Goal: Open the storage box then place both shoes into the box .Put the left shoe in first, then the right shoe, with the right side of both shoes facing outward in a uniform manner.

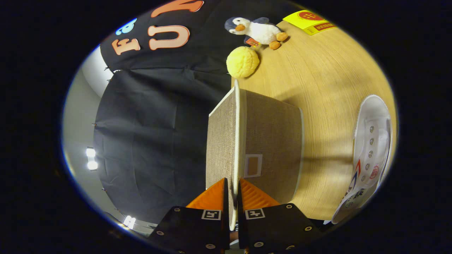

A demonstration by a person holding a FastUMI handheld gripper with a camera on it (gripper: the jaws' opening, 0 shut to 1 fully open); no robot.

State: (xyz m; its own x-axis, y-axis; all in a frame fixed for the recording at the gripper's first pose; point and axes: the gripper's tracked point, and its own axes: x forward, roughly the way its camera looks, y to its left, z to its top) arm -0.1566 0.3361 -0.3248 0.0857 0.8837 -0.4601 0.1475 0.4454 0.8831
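Observation:
The view is rolled sideways, so the wooden table stands on the right. A beige fabric storage box with white trim sits on it, a small label pocket on the wall facing me. My gripper is shut on the white-edged rim of the box lid, one finger on each side of the rim. The lid looks flat on the box or barely raised; I cannot tell which. A white lace-up shoe lies on the table to the right of the box, apart from it.
Beyond the box, a yellow plush ball and a plush penguin lie near the table's far edge. A yellow booklet lies farther right. Black cloth hangs behind the table.

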